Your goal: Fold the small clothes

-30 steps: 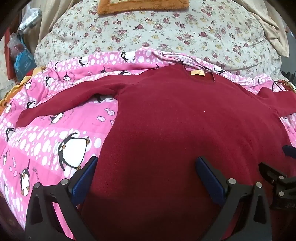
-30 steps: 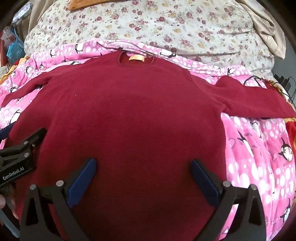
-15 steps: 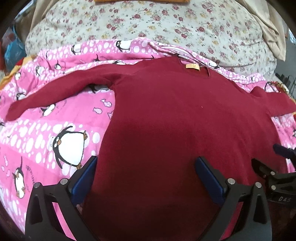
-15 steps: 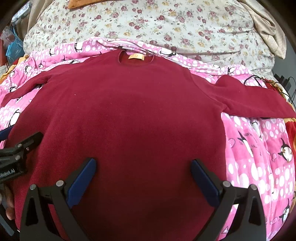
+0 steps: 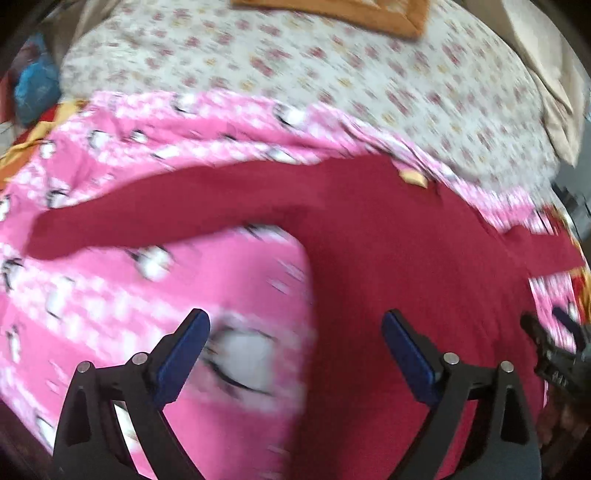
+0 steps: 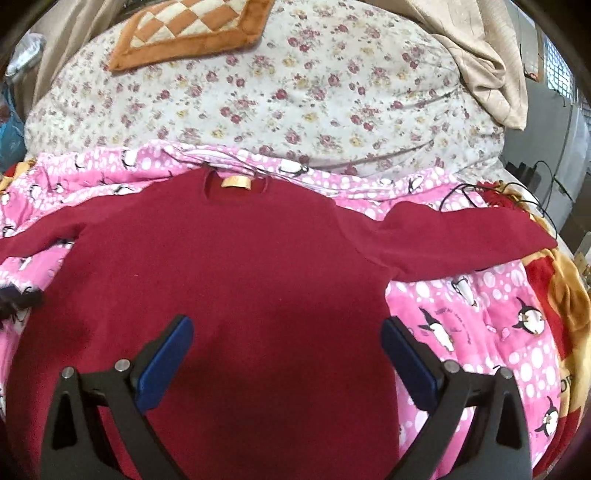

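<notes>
A dark red long-sleeved sweater (image 6: pixel 229 280) lies flat, front up, on a pink penguin blanket (image 6: pixel 480 332), with its tan neck label (image 6: pixel 236 181) at the far side and both sleeves spread out. My right gripper (image 6: pixel 286 354) is open and empty above the sweater's lower body. My left gripper (image 5: pixel 295 350) is open and empty above the sweater's left edge, with the left sleeve (image 5: pixel 166 218) stretched out ahead of it. The left wrist view is blurred. The sweater (image 5: pixel 406 277) fills its right half.
A floral duvet (image 6: pixel 295 92) is heaped behind the sweater with an orange checked cushion (image 6: pixel 192 29) on top. A beige cloth (image 6: pixel 480 55) hangs at the far right. Black cables (image 6: pixel 517 192) lie by the right sleeve end. The right gripper's tip (image 5: pixel 554 350) shows at the left view's edge.
My left gripper has swung left, from over the sweater's body to over its left edge and the blanket. My right gripper has pulled back a little and tilted up.
</notes>
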### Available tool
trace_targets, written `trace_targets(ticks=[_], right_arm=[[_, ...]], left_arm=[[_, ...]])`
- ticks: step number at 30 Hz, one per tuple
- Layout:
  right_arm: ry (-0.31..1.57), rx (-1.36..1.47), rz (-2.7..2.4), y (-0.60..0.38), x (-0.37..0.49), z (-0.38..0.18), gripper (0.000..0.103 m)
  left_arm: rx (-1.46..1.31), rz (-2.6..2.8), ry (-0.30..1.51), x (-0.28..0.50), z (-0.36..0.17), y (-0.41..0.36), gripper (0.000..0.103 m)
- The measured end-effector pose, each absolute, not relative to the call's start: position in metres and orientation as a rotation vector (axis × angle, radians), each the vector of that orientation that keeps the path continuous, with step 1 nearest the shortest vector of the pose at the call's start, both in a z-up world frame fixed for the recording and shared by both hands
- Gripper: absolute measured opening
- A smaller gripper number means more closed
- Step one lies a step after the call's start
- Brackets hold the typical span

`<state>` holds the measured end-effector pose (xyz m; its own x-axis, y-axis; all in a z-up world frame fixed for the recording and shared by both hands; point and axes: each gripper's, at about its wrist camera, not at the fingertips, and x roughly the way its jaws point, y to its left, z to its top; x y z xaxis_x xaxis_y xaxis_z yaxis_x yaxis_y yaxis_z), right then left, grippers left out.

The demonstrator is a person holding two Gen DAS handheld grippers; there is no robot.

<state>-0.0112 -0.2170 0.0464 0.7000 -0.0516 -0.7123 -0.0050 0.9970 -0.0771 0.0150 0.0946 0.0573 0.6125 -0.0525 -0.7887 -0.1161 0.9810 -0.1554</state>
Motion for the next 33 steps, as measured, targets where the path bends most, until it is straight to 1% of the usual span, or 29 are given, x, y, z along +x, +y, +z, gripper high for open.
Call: trace_targets(ticks=[6, 10, 12, 14, 21, 33], right_arm=[[0.749, -0.137, -0.053, -0.206, -0.011, 0.049, 0.103], [0.731, -0.153, -0.083, -0.205, -0.014, 0.051, 0.103], [0.721, -0.154, -0.103, -0.207, -0.014, 0.054, 0.103], [0.713, -0.159, -0.145, -0.211, -0.014, 0.055, 0.103], [0.743, -0.143, -0.212, -0.231, -0.009, 0.046, 0.103], [0.786, -0.138, -0.171, -0.227, -0.009, 0.042, 0.103]], left_arm=[[-0.304, 0.189, 0.785, 0.018, 0.08, 0.167, 0.076], [-0.348, 0.299, 0.731, 0.016, 0.074, 0.201, 0.076], [-0.347, 0.327, 0.757, 0.017, 0.064, 0.206, 0.075], [-0.404, 0.309, 0.791, 0.017, 0.057, 0.209, 0.073], [-0.378, 0.308, 0.79, 0.015, 0.055, 0.198, 0.073], [-0.384, 0.312, 0.79, 0.015, 0.053, 0.197, 0.074]])
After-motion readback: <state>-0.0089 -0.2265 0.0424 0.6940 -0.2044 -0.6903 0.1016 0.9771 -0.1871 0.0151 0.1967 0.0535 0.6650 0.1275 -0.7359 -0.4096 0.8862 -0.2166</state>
